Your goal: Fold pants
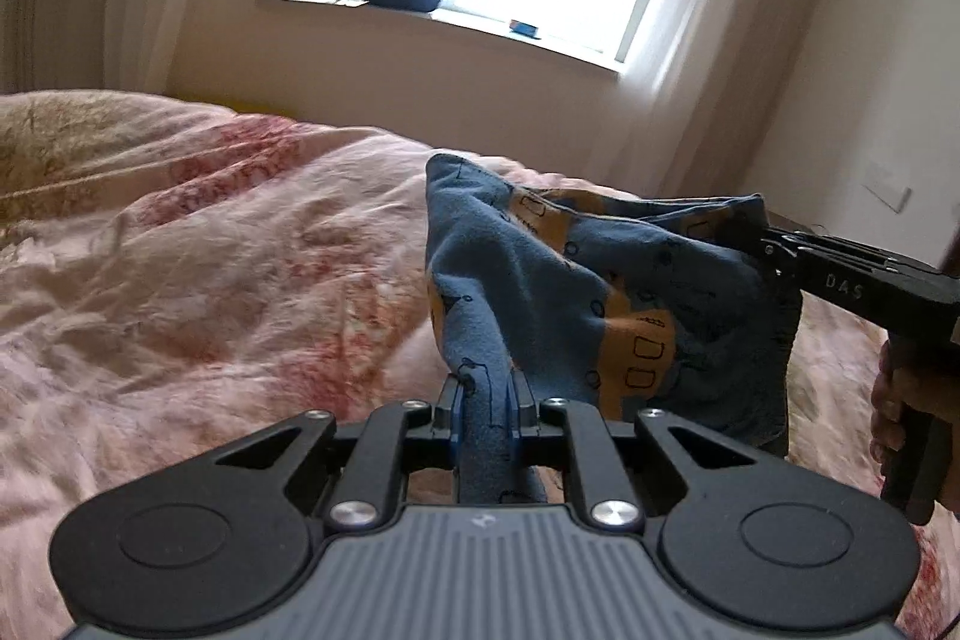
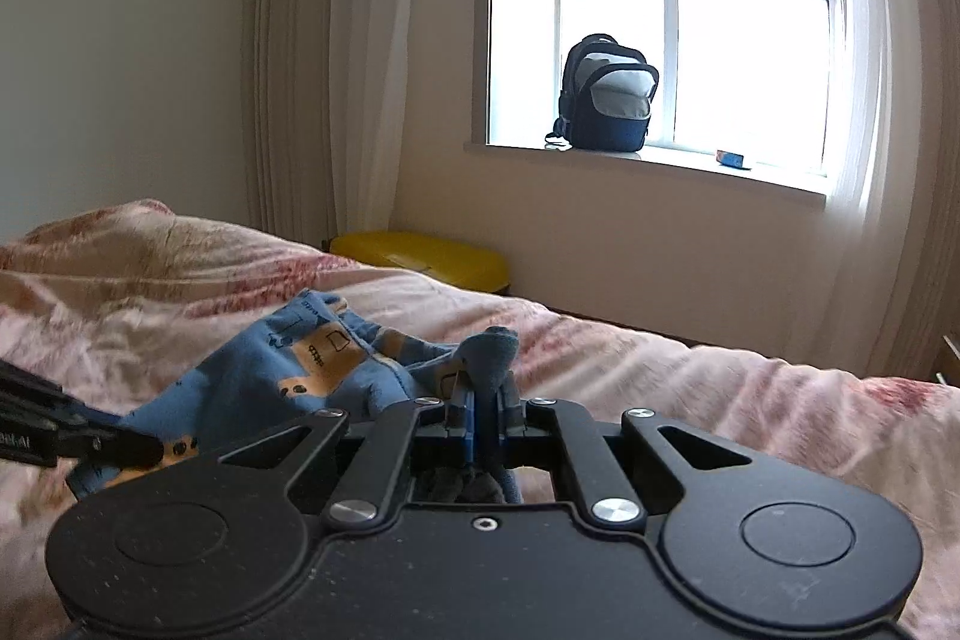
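- Spreading across the lower half of both wrist views, the pink floral bed cover [image 1: 210,244] is the work surface, rumpled and soft, running off toward ten o'clock.
- Blue pants [image 1: 576,292] with orange vehicle prints hang above the cover at about two o'clock from the left camera, slack and sagging between two held edges, with the lower folds near or on the bed.
- At six o'clock in its own view, the left gripper [image 1: 486,400] is clamped on a bunched roll of the blue cloth, which runs back between the fingers.
- Coming in from three o'clock in that same view, the right gripper [image 1: 774,244] pinches the far top edge of the pants; its own view shows the jaws nearly together with a tuft of fabric poking up from them, and a hand [image 1: 900,400] grips its handle.
- Judging by this, the step in hand is the lift: the garment is raised by two edges to be shaken out or laid flat.
- Next, I reckon, the two grips need drawing apart until the cloth goes taut, then lowering evenly so it lands smooth, without letting either bunch slip.
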The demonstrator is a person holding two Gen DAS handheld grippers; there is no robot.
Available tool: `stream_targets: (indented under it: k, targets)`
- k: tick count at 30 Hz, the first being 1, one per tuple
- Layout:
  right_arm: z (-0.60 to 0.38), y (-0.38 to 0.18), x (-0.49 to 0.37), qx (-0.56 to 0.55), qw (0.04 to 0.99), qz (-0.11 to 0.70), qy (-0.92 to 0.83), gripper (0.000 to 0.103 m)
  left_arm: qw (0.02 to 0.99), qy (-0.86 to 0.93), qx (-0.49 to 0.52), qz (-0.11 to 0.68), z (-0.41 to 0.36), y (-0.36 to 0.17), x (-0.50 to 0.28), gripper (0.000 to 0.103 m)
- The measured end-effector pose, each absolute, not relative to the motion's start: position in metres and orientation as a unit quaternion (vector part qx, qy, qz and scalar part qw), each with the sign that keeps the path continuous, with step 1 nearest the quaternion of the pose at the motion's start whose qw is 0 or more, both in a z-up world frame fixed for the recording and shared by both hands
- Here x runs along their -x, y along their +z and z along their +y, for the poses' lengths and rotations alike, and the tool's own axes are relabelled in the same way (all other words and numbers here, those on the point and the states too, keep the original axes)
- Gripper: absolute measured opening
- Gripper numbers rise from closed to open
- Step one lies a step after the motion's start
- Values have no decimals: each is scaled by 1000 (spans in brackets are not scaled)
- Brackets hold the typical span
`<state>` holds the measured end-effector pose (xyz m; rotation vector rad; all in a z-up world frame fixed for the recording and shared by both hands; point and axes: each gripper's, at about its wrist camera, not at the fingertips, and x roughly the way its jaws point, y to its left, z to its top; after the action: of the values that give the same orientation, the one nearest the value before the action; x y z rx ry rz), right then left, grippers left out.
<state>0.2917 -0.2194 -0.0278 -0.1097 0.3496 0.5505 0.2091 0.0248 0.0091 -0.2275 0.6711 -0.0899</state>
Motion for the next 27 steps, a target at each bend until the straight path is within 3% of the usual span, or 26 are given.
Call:
stream_targets:
  k: [14,18,19,20,21,23,25,27]
  targets:
    - [-189,-59,-324,65,936,213,271,7,927,-27,119,354,42,-19,-220,17]
    - [-190,-59,-324,66,936,217,269,12,926,-20,117,358,42,-17,-219,22]
    - [-190,-59,-324,67,937,215,266,18,926,-18,118,358,43,-17,-219,25]
    - [-191,-58,-323,67,939,213,262,21,926,-17,120,358,44,-17,-218,35]
    - [-193,-57,-322,65,940,212,260,31,926,-16,122,357,45,-16,-217,49]
    - [-195,-56,-321,59,942,211,255,41,929,-9,124,349,47,-14,-214,65]
    - [-198,-55,-318,58,944,209,248,52,932,-7,121,340,48,-11,-212,68]
    - [-200,-54,-314,60,947,205,240,61,934,-5,116,337,47,-7,-210,77]
